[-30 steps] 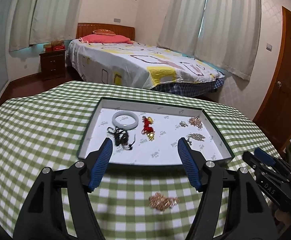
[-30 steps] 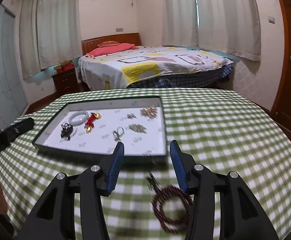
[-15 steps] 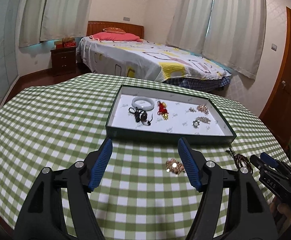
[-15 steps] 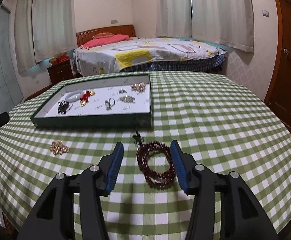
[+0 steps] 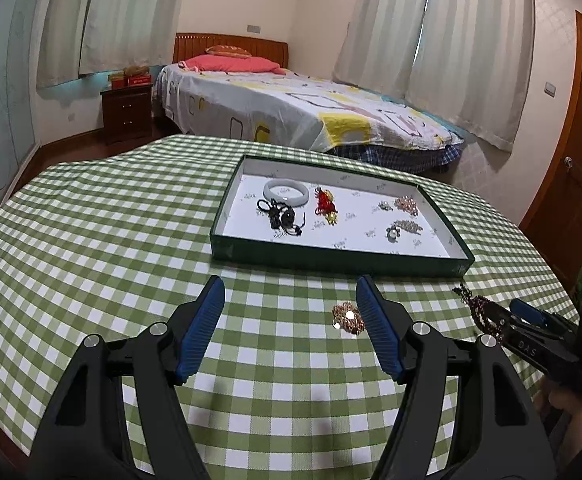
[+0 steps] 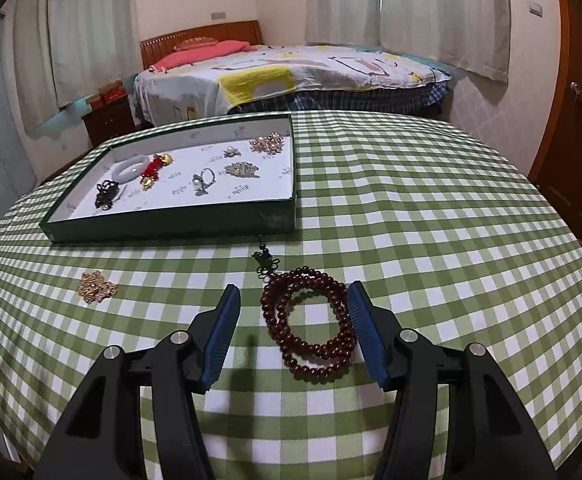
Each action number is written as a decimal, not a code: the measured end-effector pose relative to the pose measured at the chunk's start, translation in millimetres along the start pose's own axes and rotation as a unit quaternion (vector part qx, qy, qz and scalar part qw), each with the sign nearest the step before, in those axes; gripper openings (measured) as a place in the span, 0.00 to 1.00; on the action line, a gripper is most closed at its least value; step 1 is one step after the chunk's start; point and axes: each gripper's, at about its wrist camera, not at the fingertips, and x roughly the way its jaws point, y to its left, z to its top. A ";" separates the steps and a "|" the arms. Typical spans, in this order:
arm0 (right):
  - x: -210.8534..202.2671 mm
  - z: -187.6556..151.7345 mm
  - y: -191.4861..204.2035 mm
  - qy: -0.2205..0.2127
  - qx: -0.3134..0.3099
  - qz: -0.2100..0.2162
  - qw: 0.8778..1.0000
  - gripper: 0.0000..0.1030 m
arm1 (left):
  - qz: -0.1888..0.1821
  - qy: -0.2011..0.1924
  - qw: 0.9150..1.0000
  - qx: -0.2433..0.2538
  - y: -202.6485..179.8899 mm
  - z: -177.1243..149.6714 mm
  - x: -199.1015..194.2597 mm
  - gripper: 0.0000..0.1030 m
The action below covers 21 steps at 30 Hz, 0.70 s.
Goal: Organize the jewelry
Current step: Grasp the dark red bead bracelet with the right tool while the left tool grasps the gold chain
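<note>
Two loose pieces lie on the surface point(image 6: 431, 208) in front of the dark green tray point(image 6: 171, 220): a dark red bead bracelet point(image 6: 311, 324) and a small gold chain cluster point(image 6: 96, 286). In the right wrist view the bracelet sits at lower centre, coiled in several loops, its long axis running from the lower right up toward the tray, with a black knotted tassel point(image 6: 266, 261) pointing at the tray's near wall. The right tongs point(image 6: 293, 316) stand released around it; the jaws have just been opening, the beads between them, close against the right pad. The left tongs point(image 5: 291, 312) are also released, holding nothing, with the gold cluster just inside the right pad.

The surface wears a green-and-white checked cloth. Behind it stand a bed point(image 5: 291, 112) with a patterned sheet, pale curtains and a wooden door at the right edge.

The letters "DAS" show on the right tongs in the left wrist view.
</note>
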 end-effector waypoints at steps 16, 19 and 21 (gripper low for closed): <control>23.1 1.8 -4.0 0.054 0.004 0.003 0.999 0.49 | -0.008 0.015 1.000 0.009 -11.8 -6.7 5.7 0.65; 24.1 -1.1 -2.3 0.060 0.005 0.013 0.998 0.34 | -0.010 0.018 1.000 0.008 -12.8 -7.2 7.5 0.65; 21.3 -4.3 0.9 0.054 -0.003 0.017 0.998 0.21 | -0.011 0.019 1.000 0.008 -14.6 -8.1 9.6 0.65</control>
